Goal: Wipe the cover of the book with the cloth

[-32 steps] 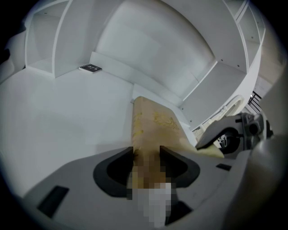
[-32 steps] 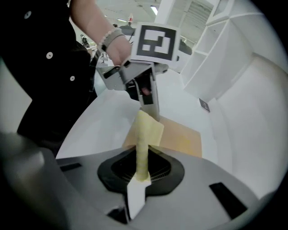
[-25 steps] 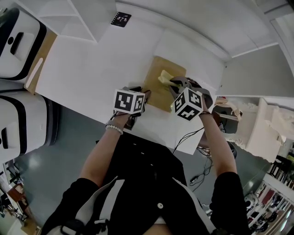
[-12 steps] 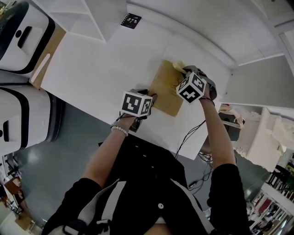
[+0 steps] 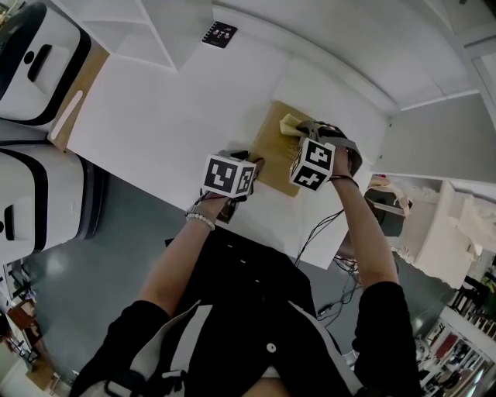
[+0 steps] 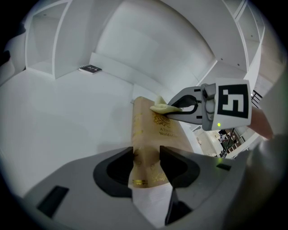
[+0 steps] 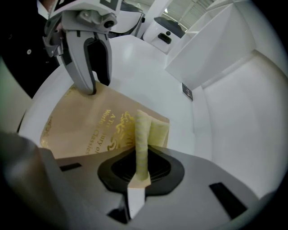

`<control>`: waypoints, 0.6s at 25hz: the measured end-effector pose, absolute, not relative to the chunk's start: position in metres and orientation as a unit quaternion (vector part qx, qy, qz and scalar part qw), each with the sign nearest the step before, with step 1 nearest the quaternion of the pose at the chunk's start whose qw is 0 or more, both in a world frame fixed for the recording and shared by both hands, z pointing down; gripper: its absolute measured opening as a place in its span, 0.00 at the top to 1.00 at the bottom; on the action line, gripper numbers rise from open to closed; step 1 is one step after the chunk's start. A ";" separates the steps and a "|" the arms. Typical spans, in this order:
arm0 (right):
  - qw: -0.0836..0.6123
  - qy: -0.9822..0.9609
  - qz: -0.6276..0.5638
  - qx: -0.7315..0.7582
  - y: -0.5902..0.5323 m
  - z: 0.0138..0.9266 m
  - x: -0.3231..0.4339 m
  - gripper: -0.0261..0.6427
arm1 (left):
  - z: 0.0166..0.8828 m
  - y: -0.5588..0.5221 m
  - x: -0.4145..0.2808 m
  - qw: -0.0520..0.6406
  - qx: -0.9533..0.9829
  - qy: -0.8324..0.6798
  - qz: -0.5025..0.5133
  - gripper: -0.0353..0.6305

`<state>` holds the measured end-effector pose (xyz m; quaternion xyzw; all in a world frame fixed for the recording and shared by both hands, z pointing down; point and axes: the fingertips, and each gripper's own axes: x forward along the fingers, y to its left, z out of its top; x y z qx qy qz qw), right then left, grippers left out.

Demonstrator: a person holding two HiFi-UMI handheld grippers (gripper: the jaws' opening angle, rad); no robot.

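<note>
A tan book [image 5: 273, 155] with gold lettering lies flat on the white table [image 5: 178, 108]. My left gripper [image 5: 252, 164] is at its near edge, and the left gripper view shows the book [image 6: 155, 128] filling the gap between the jaws of that gripper [image 6: 147, 157]. My right gripper [image 5: 298, 130] is shut on a folded yellow cloth [image 5: 288, 122]. The cloth [image 7: 150, 130] stands up from the jaws of the right gripper [image 7: 140, 161], and its free end rests on the cover [image 7: 85, 126] near the far edge. The cloth [image 6: 159, 107] also shows in the left gripper view.
A small black card [image 5: 222, 33] lies far back on the table beside a white open box [image 5: 139, 23]. White machines [image 5: 31, 70] stand at the left. Cables [image 5: 322, 229] hang past the table's near right edge.
The right gripper carried the cloth out to the book's far right corner, then back a little toward the near left across the cover. The left gripper kept its place on the book.
</note>
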<state>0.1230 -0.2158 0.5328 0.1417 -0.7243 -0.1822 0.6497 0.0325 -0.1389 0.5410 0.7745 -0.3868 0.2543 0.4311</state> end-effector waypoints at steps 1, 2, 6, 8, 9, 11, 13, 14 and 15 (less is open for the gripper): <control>0.652 -0.723 -0.189 0.131 -0.211 0.533 0.122 0.91 | 0.541 -0.139 0.033 0.431 0.774 -0.387 0.254 0.67; 0.653 -0.722 -0.193 0.120 -0.206 0.533 0.120 0.91 | 0.541 -0.139 0.033 0.432 0.774 -0.386 0.255 0.67; 0.649 -0.728 -0.203 0.089 -0.184 0.533 0.113 0.91 | 0.541 -0.139 0.033 0.432 0.775 -0.386 0.255 0.67; 0.646 -0.729 -0.211 0.080 -0.174 0.532 0.109 0.91 | 0.541 -0.139 0.033 0.432 0.775 -0.385 0.254 0.67; 0.646 -0.729 -0.215 0.074 -0.168 0.533 0.109 0.91 | 0.541 -0.139 0.033 0.432 0.775 -0.385 0.254 0.67; 0.646 -0.727 -0.225 0.061 -0.157 0.533 0.107 0.91 | 0.541 -0.139 0.032 0.432 0.775 -0.385 0.254 0.67; 0.645 -0.726 -0.233 0.051 -0.147 0.532 0.104 0.91 | 0.541 -0.139 0.032 0.432 0.775 -0.385 0.254 0.67; 0.644 -0.727 -0.234 0.047 -0.141 0.531 0.103 0.91 | 0.541 -0.139 0.032 0.432 0.775 -0.385 0.254 0.67; 0.643 -0.728 -0.233 0.042 -0.135 0.531 0.102 0.91 | 0.541 -0.139 0.032 0.432 0.775 -0.385 0.254 0.67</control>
